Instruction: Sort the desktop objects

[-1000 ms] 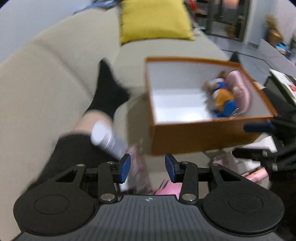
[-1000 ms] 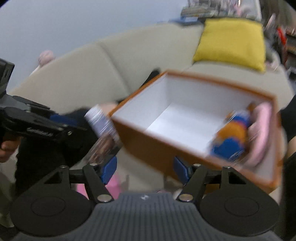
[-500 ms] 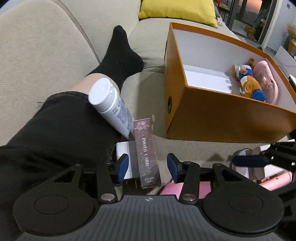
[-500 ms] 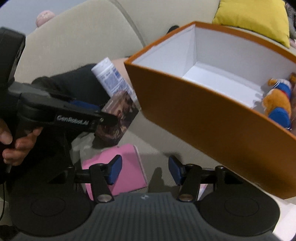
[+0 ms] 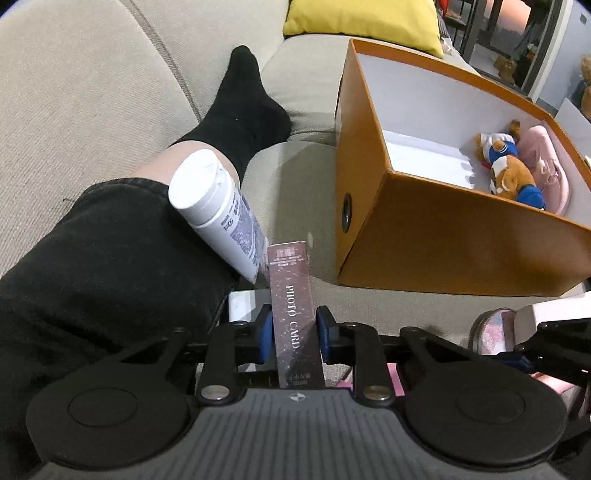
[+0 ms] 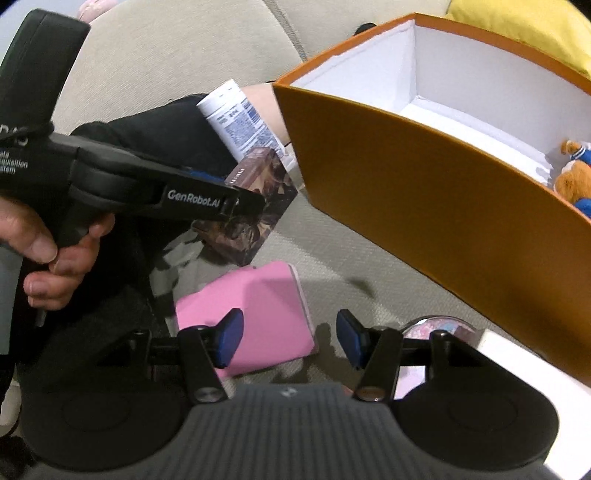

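My left gripper point(image 5: 294, 338) is shut on a dark maroon photo card box point(image 5: 293, 310) lying on the beige sofa; the box also shows in the right wrist view point(image 6: 255, 214). A white tube point(image 5: 218, 214) leans on a black-trousered leg beside it. An orange box point(image 5: 436, 236) with a white inside holds plush bears point(image 5: 511, 177) and a pink shoe point(image 5: 546, 170). My right gripper point(image 6: 290, 341) is open and empty above the sofa, with a pink notebook point(image 6: 251, 317) under its left finger.
A person's leg with a black sock point(image 5: 236, 114) lies across the sofa on the left. A yellow cushion point(image 5: 362, 18) sits behind the orange box. A round pink item point(image 6: 439, 328) and a white box point(image 6: 535, 369) lie at the right.
My left gripper has moved forward and closed on the photo card box. My right gripper has lowered a little toward the pink notebook and stays open.
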Demonstrator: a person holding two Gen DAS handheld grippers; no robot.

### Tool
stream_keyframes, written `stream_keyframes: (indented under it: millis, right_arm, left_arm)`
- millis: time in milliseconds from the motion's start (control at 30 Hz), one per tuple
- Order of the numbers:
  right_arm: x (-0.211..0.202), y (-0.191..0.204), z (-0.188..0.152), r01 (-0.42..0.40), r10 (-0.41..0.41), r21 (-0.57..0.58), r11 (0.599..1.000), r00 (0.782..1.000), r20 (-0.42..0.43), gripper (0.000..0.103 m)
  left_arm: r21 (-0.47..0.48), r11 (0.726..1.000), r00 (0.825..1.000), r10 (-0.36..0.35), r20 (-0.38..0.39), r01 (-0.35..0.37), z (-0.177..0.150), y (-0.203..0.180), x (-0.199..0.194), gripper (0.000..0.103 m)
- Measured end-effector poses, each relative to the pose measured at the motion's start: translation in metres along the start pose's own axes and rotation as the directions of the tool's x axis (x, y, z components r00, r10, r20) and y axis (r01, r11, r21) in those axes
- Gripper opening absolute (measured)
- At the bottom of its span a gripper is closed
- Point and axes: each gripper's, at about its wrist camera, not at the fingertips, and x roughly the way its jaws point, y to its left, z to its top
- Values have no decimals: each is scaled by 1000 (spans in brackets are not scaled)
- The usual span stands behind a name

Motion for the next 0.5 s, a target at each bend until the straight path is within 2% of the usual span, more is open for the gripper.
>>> stream_keyframes:
  millis: [233, 367, 500]
  right_arm:
    - [2, 11, -3, -45, 43, -24, 999, 998, -48, 58]
    - [12, 32, -8, -48, 34, -100, 994, 990, -134, 60]
    - [29, 47, -22, -50, 17, -132, 990, 970, -244, 61]
  left_arm:
    - [-7, 999, 997, -46, 60, 46, -16, 3, -36, 25]
    - [-20, 998, 995, -50, 87, 52, -23, 7, -54, 25]
    - [-26, 999, 994, -45, 98, 48, -31, 8, -65, 25]
